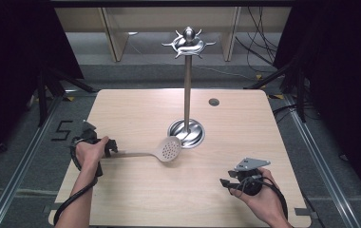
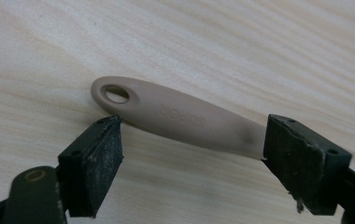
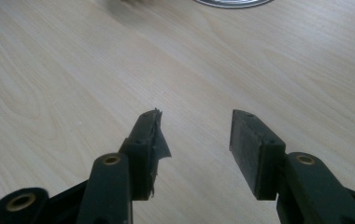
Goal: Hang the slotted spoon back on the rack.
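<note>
Beige skimmer (image 1: 162,151) flat on worktop (image 1: 216,199), handle toward left hand-held gripper (image 2: 192,154).
L jaws open astride handle; R hand-held gripper (image 3: 194,140) open, empty, farther off.

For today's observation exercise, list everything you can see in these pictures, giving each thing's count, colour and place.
Slotted spoon: one, beige, lying on the table left of the stand's base, handle toward the left gripper.
Utensil stand: one, silver metal, upright at table centre, hooks on top.
Table: one, light wood, with a round grommet near the far edge.
Left gripper: one, black, open, jaws either side of the spoon's handle.
Right gripper: one, black, open, over bare table at near right.
Hands: two, each holding a gripper.
</note>
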{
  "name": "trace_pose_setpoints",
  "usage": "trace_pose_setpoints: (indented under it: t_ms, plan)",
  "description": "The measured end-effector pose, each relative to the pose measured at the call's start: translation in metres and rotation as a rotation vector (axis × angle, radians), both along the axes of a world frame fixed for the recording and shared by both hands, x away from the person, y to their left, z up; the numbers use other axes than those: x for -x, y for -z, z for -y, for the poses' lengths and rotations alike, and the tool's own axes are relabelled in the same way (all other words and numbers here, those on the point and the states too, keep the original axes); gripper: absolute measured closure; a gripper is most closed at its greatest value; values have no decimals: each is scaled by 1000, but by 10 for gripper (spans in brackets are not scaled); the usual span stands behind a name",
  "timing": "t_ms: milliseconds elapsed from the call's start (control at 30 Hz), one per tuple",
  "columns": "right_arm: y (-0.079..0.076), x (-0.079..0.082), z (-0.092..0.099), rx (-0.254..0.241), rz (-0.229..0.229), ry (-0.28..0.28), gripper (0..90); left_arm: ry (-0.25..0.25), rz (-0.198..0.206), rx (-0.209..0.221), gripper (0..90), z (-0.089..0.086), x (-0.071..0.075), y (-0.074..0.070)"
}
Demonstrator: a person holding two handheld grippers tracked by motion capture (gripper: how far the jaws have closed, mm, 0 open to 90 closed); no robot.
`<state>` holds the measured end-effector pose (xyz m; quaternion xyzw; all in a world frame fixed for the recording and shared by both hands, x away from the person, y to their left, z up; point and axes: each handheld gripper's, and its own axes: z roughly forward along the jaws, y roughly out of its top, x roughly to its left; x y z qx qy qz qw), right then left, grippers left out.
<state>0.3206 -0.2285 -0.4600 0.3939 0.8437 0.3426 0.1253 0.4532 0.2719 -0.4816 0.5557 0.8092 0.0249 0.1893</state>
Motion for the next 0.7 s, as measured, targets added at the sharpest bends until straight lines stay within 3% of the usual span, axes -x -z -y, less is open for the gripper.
trace_pose_setpoints:
  t_ms: [367, 400, 433, 467, 567, 600, 633, 667, 700]
  plan:
    - [0, 0, -1, 2, -32, -7, 529, -24, -46, 22, 182, -4, -10, 4]
    - [6, -1, -3, -24, 12, -5, 528, -29, -64, 17, 191, -5, -12, 2]
    - [4, -1, -2, 10, -23, -22, 526, -35, -64, 23, 197, -5, -13, 2]
    - [3, 0, -3, 4, -39, -18, 525, -35, -64, 23, 199, -5, -13, 2]
    - [6, 0, -4, 0, -14, -24, 524, -46, -70, 27, 195, -5, -17, 2]
    - [6, 0, -4, 5, -18, -25, 522, -52, -73, 41, 195, -4, -17, 2]
    - [5, 0, -4, -4, -35, -19, 520, -88, -90, 35, 180, 0, -18, 2]
    - [6, 0, -4, -9, -35, -24, 520, -71, -83, 38, 175, -2, -19, 3]
    - [6, 0, -4, -10, -43, -20, 520, -92, -92, 45, 173, -1, -19, 2]
